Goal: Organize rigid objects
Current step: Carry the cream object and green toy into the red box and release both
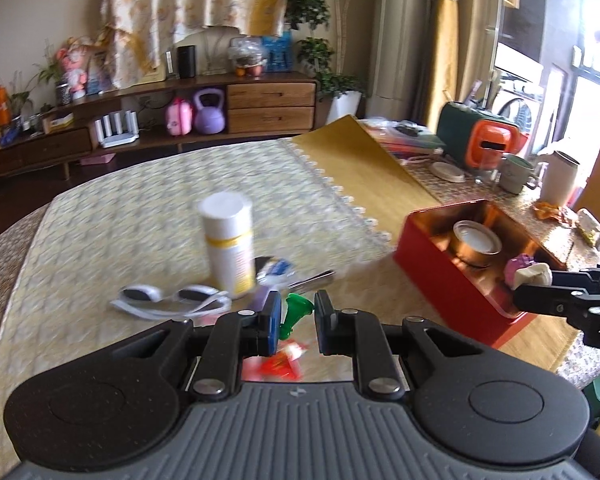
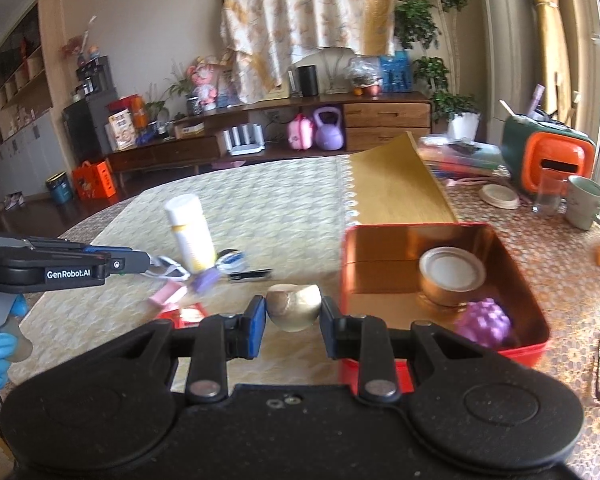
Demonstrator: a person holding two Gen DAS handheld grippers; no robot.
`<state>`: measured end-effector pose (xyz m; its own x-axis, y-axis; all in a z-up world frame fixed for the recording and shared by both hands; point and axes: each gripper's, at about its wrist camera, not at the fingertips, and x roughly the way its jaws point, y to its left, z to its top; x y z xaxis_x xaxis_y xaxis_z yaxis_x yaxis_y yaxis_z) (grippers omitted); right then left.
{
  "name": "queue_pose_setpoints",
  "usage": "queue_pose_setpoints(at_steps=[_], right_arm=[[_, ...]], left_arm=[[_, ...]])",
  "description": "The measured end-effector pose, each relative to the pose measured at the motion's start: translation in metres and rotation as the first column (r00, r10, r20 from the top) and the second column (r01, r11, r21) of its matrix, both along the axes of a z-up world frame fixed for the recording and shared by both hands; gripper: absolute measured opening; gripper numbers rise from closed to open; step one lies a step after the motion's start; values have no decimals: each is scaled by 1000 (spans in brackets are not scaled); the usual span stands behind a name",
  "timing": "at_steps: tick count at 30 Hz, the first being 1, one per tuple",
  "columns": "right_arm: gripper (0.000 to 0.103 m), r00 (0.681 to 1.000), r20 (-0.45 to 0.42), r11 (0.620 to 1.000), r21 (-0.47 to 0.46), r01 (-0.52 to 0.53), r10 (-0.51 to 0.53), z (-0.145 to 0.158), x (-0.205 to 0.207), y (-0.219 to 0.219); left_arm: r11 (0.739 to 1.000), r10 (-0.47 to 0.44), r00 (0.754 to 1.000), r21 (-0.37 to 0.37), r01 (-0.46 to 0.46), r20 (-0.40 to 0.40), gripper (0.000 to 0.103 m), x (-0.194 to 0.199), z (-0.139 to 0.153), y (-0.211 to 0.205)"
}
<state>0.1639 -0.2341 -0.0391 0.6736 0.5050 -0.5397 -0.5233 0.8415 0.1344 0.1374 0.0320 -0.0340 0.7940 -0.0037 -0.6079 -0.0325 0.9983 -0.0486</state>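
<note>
Grippers carry their finds toward the red tin [image 2: 520, 264]: left gripper [image 1: 298, 320] clamps a green toy [image 1: 294, 314], right gripper [image 2: 294, 326] a pale stone [image 2: 294, 306].

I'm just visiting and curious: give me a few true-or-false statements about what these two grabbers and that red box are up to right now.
1. The right gripper holds a cream rounded object. True.
2. The red box is empty. False: it holds a round tin and a purple toy.
3. The left gripper holds a green piece. True.
4. The white bottle lies inside the box. False: it stands on the tablecloth.
5. White sunglasses lie near the bottle. True.
</note>
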Motion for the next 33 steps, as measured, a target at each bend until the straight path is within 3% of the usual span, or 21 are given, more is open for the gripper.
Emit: queue_pose_setpoints(at_steps=[13,25,33], right_arm=[[28,998,-27,998,-14,56,-56,-18,31,-44],[28,996,-55,995,-78,64,-68,-42,70,-48],[28,995,-83,992,-116,45,-55,-53,93,-43]], left_arm=[[992,-125,991,-20,125,-55,17,65,-4,-79],[978,-208,971,-23,206,-116,17,140,-18,-142],[967,-238,956,49,249,-172,17,183,-40,-172]])
